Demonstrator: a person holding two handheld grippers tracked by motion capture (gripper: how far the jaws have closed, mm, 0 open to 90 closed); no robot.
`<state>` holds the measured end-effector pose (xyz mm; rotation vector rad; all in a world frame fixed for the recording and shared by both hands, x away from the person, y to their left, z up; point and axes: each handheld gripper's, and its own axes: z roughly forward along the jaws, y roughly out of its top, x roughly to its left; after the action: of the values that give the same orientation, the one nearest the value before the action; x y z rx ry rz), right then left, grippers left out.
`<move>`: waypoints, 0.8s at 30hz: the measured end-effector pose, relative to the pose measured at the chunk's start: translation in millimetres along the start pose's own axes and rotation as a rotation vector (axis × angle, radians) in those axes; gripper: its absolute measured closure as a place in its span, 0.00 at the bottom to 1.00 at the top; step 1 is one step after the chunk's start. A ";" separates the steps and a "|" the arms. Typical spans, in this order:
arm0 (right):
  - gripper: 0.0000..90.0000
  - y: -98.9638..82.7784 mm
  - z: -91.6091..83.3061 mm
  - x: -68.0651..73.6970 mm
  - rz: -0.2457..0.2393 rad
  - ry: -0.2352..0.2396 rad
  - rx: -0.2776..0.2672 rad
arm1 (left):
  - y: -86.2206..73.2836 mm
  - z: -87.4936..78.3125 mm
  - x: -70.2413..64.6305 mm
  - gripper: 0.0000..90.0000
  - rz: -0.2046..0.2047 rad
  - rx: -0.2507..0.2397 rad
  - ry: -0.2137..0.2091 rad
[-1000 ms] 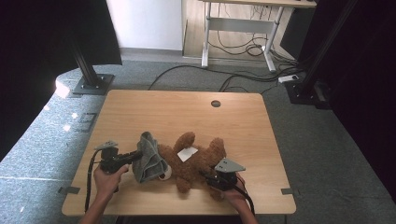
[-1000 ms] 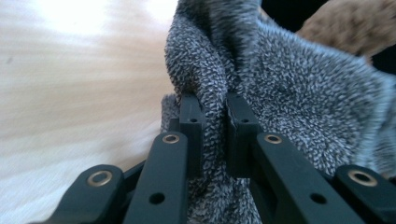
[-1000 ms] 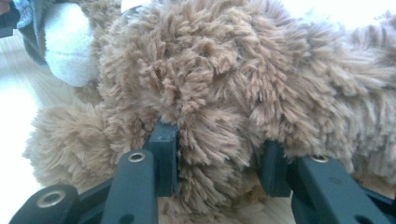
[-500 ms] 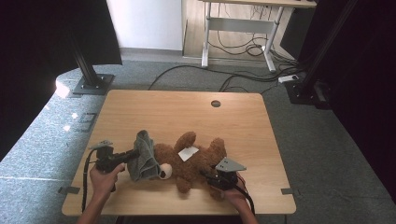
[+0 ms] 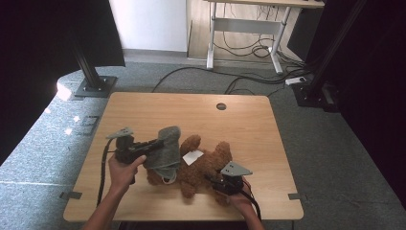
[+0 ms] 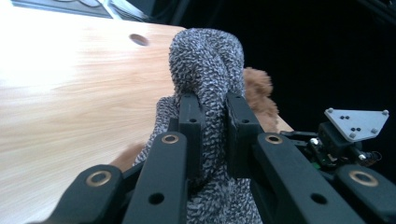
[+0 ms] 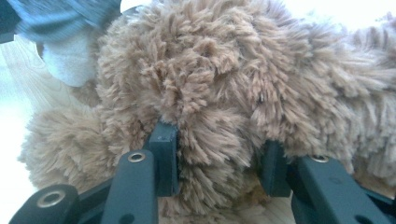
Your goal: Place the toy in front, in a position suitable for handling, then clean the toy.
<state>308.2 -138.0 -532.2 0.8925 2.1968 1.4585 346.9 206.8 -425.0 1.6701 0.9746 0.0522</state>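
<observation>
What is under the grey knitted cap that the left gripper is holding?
The grey knitted cap, pinched by the left gripper, covers the brown teddy bear's head; a pale muzzle peeks out below. The rest of the face is hidden.

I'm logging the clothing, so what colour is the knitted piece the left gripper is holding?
The knitted piece is mottled grey, black-and-white flecked; it shows best in the left gripper view.
</observation>
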 end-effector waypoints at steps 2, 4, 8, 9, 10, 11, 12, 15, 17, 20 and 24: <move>0.63 0.0 -0.2 0.2 -0.003 -0.002 0.002 | 2.0 11.0 -6.2 0.87 0.018 0.014 -0.007; 0.63 -0.1 -0.1 0.2 -0.002 -0.001 0.000 | 3.5 22.0 -11.4 0.87 0.024 0.026 -0.016; 0.63 -0.1 -0.2 -0.4 -0.004 0.002 0.001 | 4.1 38.3 -14.0 0.87 0.045 0.066 0.007; 0.63 -0.1 -0.2 -0.4 -0.005 0.002 0.001 | 2.9 40.3 -12.4 0.87 0.044 0.077 0.017; 0.63 -0.1 -0.1 -0.2 -0.006 0.001 0.000 | 0.8 41.7 -10.4 0.87 0.046 0.088 0.029; 0.63 -0.1 -0.4 0.0 -0.007 0.001 0.003 | -2.2 43.1 -7.8 0.87 0.045 0.100 0.040; 0.63 -0.1 -0.3 0.3 -0.008 0.000 0.003 | -5.8 43.9 -4.9 0.87 0.046 0.112 0.053; 0.63 -0.2 -0.2 1.0 -0.010 0.000 0.002 | -18.4 41.9 7.3 0.87 0.014 0.117 0.053; 0.63 0.0 -0.2 1.9 -0.015 -0.001 0.004 | -26.6 36.7 14.0 0.88 -0.004 0.104 0.032; 0.63 -0.3 -0.7 3.9 -0.027 0.003 0.005 | -34.8 27.2 18.4 0.88 -0.018 0.084 0.021; 0.62 -1.1 -2.1 7.6 -0.038 0.009 0.008 | -41.2 19.3 18.3 0.88 -0.012 0.076 0.010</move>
<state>301.0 -134.7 -532.0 0.8429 2.2155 1.4403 345.4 203.2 -473.9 1.7344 1.0052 0.0159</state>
